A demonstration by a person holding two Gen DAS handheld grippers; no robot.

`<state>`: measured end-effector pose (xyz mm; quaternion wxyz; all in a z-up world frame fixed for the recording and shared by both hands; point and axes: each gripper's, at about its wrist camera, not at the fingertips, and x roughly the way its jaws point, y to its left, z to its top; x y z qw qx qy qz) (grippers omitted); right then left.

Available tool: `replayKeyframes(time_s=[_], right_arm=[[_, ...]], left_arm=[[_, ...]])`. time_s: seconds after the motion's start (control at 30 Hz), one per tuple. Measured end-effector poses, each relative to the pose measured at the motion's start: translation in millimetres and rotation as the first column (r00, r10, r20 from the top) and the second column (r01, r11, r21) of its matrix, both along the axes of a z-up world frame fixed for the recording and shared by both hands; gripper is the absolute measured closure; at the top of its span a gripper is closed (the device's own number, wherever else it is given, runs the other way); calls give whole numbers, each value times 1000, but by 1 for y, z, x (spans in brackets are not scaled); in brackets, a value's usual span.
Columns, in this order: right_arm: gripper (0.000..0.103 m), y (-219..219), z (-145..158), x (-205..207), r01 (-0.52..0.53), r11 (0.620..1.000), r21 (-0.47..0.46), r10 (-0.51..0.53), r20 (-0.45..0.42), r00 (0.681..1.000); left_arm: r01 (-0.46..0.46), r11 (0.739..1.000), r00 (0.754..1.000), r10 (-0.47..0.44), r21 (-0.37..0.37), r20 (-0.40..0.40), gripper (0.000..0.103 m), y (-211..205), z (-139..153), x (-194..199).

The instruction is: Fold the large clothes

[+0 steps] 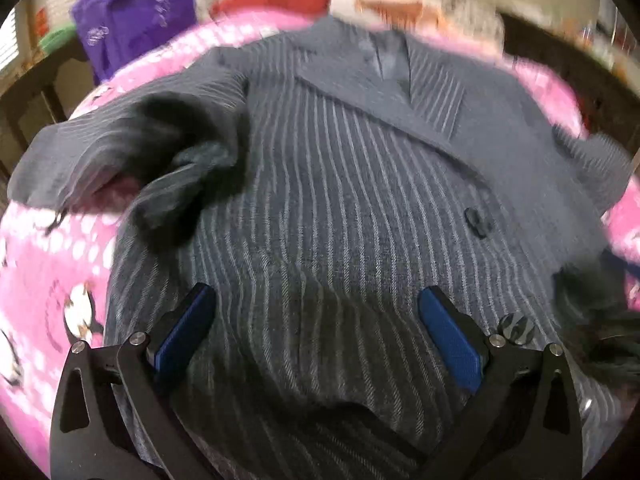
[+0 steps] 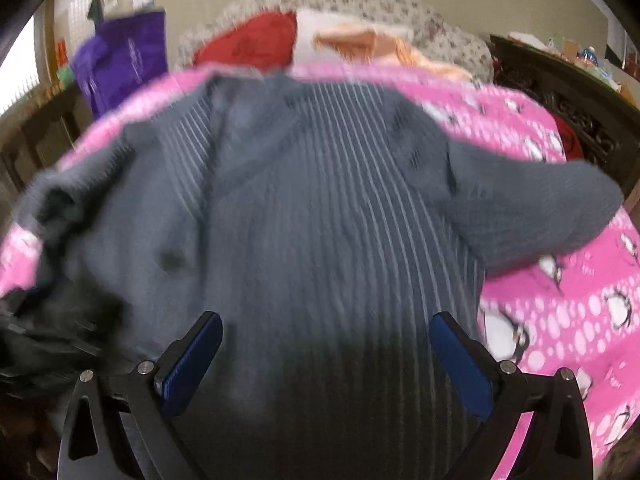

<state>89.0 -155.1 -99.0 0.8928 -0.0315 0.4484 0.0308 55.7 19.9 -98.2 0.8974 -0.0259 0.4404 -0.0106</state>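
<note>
A large grey pinstriped jacket (image 1: 328, 184) lies front up on a pink penguin-print blanket (image 1: 52, 280). Its lapels and collar point away from me, and a dark button (image 1: 478, 222) sits on the front. One sleeve (image 1: 120, 152) lies crumpled at the left. My left gripper (image 1: 316, 304) is open, empty, just above the jacket's lower front. In the right wrist view the same jacket (image 2: 320, 208) fills the middle, with its other sleeve (image 2: 540, 208) stretched out to the right. My right gripper (image 2: 326, 332) is open and empty over the jacket's lower part. Both views are blurred.
The pink blanket (image 2: 560, 300) covers a bed. A purple bag (image 2: 124, 56) hangs at the back left. A red cushion (image 2: 252, 44) and orange cloth (image 2: 376, 44) lie at the head. Dark wooden furniture (image 2: 560, 92) stands at the right.
</note>
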Motion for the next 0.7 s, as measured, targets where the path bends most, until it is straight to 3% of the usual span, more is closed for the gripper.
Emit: replayKeyframes(time_s=[0.1, 0.13, 0.23, 0.7], right_arm=[[0, -28, -16, -3, 7, 987, 163, -7, -2, 1000], [0, -30, -17, -2, 10, 985, 171, -9, -6, 1000], [0, -23, -17, -2, 6, 992, 128, -7, 6, 1000], [0, -23, -18, 1, 7, 991, 135, -7, 3, 1000]], left_arm=[[3, 1000, 1000, -3, 13, 0, 0, -1, 0, -2], [1, 1000, 1000, -1, 13, 2, 0, 0, 0, -2], [-4, 1000, 1000, 4, 21, 6, 0, -5, 0, -3], [-8, 1000, 1000, 8, 18, 8, 0, -6, -3, -2]])
